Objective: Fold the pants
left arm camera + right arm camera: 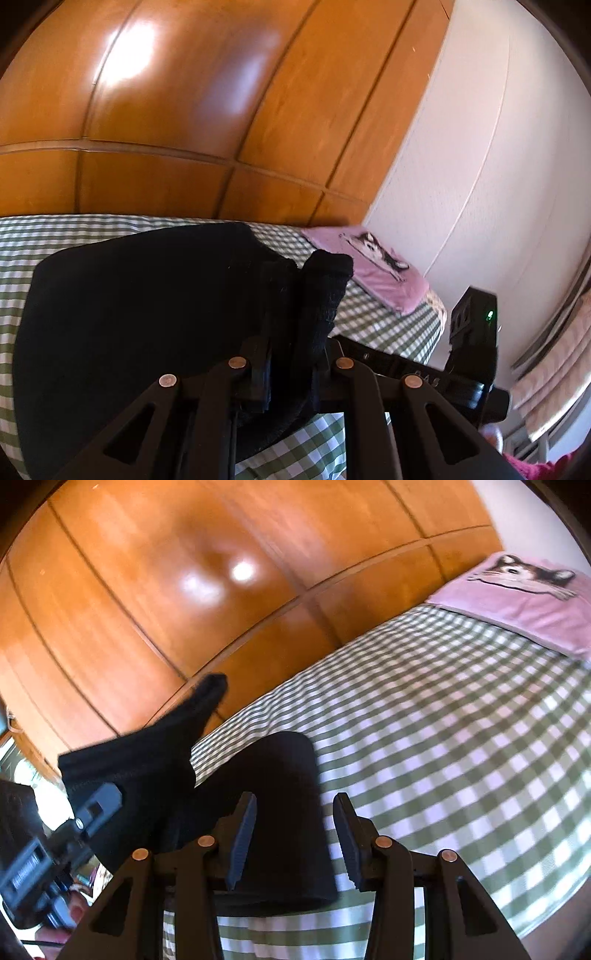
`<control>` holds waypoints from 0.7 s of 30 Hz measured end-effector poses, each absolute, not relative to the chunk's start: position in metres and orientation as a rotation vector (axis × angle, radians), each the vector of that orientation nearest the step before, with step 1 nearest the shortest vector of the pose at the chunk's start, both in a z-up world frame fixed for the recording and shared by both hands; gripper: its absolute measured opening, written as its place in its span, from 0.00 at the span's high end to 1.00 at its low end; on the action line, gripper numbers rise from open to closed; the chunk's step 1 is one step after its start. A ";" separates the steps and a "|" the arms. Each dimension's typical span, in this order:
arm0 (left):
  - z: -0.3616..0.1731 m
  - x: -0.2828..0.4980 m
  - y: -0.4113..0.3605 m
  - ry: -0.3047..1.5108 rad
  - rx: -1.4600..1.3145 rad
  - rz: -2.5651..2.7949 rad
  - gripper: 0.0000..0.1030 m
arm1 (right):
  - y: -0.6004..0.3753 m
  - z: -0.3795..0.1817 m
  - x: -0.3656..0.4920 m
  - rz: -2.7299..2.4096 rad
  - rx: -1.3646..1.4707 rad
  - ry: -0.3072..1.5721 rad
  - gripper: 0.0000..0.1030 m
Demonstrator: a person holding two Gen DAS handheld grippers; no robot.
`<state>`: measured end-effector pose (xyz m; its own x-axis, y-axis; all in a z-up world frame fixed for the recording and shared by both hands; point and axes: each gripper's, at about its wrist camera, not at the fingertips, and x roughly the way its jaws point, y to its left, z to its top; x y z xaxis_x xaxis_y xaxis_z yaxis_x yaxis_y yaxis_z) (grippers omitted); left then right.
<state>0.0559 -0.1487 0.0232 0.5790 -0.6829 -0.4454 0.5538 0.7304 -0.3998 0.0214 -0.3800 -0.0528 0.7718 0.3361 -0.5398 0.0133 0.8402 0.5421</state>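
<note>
Black pants (129,314) lie spread on the green-and-white checked bed (388,321). My left gripper (295,284) is shut on a bunched edge of the pants, and the cloth wraps over its right finger. The right wrist view shows that gripper (96,808) at the left, holding a flap of the pants up off the bed. My right gripper (295,801) is open above a flat part of the pants (280,768), and nothing is pressed between its pads. Its body (472,332) shows at the right of the left wrist view.
A pink pillowcase with a cat print (535,605) lies at the head of the bed (443,738). A glossy wooden wardrobe (184,110) runs along the far side of the bed. A white wall (480,147) stands at the right.
</note>
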 end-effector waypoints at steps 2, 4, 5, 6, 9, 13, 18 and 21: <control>0.018 0.056 -0.159 0.631 -0.210 -0.733 0.86 | -0.386 -0.055 0.020 0.173 0.569 0.673 0.57; 0.012 0.059 -0.166 0.653 -0.201 -0.729 0.86 | -0.391 -0.056 0.019 0.154 0.572 0.676 0.57; 0.009 0.060 -0.167 0.662 -0.197 -0.730 0.86 | -0.392 -0.057 0.019 0.150 0.575 0.676 0.57; 0.005 0.060 -0.170 0.673 -0.192 -0.730 0.86 | -0.394 -0.057 0.019 0.145 0.582 0.677 0.57; -0.006 0.061 -0.181 0.698 -0.159 -0.733 0.86 | -0.397 -0.059 0.017 0.133 0.595 0.679 0.57; -0.019 0.061 -0.194 0.729 -0.110 -0.737 0.86 | -0.397 -0.063 0.017 0.124 0.607 0.689 0.57; -0.034 0.060 -0.203 0.774 -0.089 -0.764 0.63 | -0.399 -0.066 0.016 0.113 0.619 0.701 0.57; -0.032 0.050 -0.209 0.757 -0.062 -0.803 0.51 | -0.397 -0.066 0.015 0.108 0.616 0.702 0.57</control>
<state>0.0497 -0.2095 -0.0318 0.4508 -0.6702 -0.5895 0.6283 0.7074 -0.3238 0.0152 -0.3974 -0.0656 0.7657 0.2938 -0.5722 0.1081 0.8182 0.5647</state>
